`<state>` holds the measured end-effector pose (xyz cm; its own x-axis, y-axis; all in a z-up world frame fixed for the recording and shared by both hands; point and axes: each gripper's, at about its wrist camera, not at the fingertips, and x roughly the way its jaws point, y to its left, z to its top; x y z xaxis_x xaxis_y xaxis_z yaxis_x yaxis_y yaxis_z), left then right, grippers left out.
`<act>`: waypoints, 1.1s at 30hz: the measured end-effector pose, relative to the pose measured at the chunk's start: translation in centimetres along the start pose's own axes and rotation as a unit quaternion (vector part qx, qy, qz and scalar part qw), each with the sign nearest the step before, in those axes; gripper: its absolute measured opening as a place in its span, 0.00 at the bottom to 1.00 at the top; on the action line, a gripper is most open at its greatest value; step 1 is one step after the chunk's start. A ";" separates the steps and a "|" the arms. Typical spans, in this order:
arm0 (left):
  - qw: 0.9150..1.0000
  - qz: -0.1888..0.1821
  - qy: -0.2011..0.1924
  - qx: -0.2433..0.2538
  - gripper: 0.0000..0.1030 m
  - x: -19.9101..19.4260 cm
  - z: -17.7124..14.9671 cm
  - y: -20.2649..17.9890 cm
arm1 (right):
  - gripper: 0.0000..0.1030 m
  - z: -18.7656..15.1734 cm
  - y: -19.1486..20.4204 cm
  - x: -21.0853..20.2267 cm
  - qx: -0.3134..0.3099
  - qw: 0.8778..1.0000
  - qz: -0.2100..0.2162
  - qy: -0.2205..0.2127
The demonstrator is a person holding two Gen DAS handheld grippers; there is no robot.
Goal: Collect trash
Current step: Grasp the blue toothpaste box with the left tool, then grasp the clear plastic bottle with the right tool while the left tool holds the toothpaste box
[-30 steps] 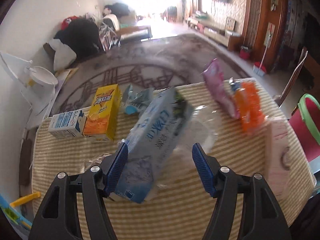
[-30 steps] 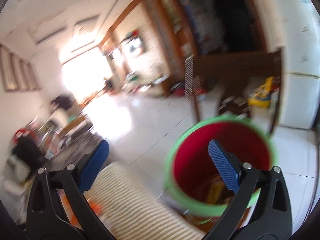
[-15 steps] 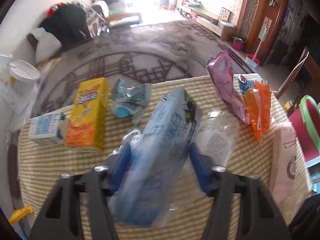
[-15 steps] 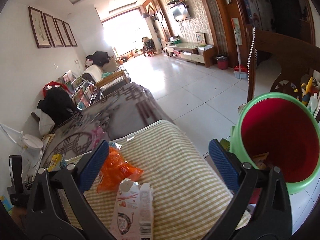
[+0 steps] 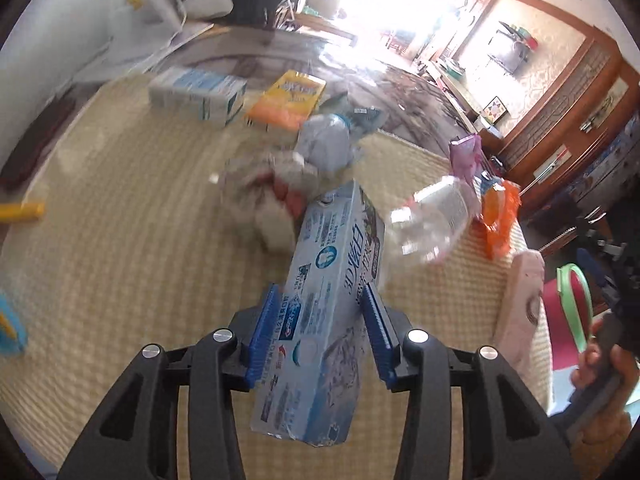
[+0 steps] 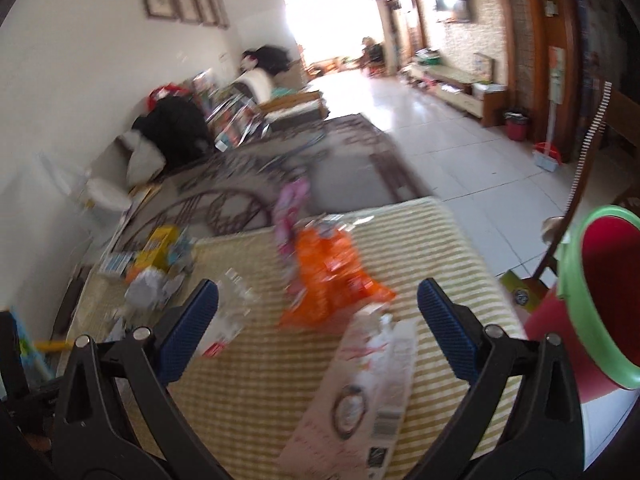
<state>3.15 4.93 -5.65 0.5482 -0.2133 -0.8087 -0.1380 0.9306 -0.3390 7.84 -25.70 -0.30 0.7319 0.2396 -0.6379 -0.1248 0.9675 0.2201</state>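
My left gripper (image 5: 320, 334) is shut on a long light-blue toothpaste box (image 5: 324, 316) and holds it lifted above the table. My right gripper (image 6: 318, 328) is open and empty over the table, above a pale pink carton (image 6: 360, 396) and just short of an orange wrapper (image 6: 332, 276). A red bin with a green rim (image 6: 600, 292) stands off the table's right edge; it also shows in the left wrist view (image 5: 570, 312). A clear plastic bottle (image 5: 432, 216) lies beside the box.
On the striped tablecloth (image 5: 120, 220) lie a white-blue milk carton (image 5: 200, 90), a yellow-orange box (image 5: 288, 100), crumpled wrappers (image 5: 276, 188), a pink packet (image 6: 290, 208) and a yellow item (image 5: 20, 211) at the left edge. A chair (image 6: 592, 152) stands behind the bin.
My left gripper closed on the toothpaste box and lifted it, turning left. My right gripper swung from the bin back over the table, staying open.
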 end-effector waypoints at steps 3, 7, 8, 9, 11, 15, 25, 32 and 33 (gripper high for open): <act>1.000 0.000 -0.007 0.009 0.50 0.2 -0.7 0.0 | 0.95 -1.0 1.6 1.0 -0.025 0.999 0.008 0.035; 0.999 -0.029 -0.015 -0.007 0.72 0.4 -0.5 0.4 | 0.95 -1.4 2.8 2.7 -0.010 0.997 0.024 0.077; 1.000 -0.030 -0.009 -0.004 0.72 1.0 -0.4 0.2 | 0.95 -1.6 2.9 3.1 0.001 0.996 0.028 0.084; 1.000 -0.027 -0.002 -0.003 0.71 1.3 -0.3 0.3 | 0.95 -1.7 3.2 3.8 0.020 0.995 0.035 0.097; 0.999 -0.037 0.019 -0.027 0.59 2.5 0.0 0.8 | 0.95 -1.5 3.7 5.0 0.051 0.991 0.044 0.119; 0.994 -0.071 0.033 -0.078 0.34 2.8 -0.3 2.4 | 0.95 -1.2 5.8 8.5 0.091 0.981 0.022 0.170; 0.995 -0.066 -0.039 -0.065 0.34 0.0 0.9 2.0 | 0.95 -0.5 10.2 14.0 0.117 0.968 -0.023 0.220; 0.994 -0.072 -0.025 -0.075 0.34 0.4 0.7 2.7 | 0.92 -0.5 14.0 15.7 0.004 0.975 -0.071 0.213; 0.994 -0.073 -0.022 -0.076 0.34 0.4 0.7 2.9 | 0.89 -0.6 14.9 15.7 -0.031 0.974 -0.080 0.207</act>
<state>3.53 7.77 -6.61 0.6066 -0.3272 -0.7246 -0.1750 0.8341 -0.5231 17.07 -7.52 -7.47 0.4132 0.0852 -0.9067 -0.0809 0.9951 0.0567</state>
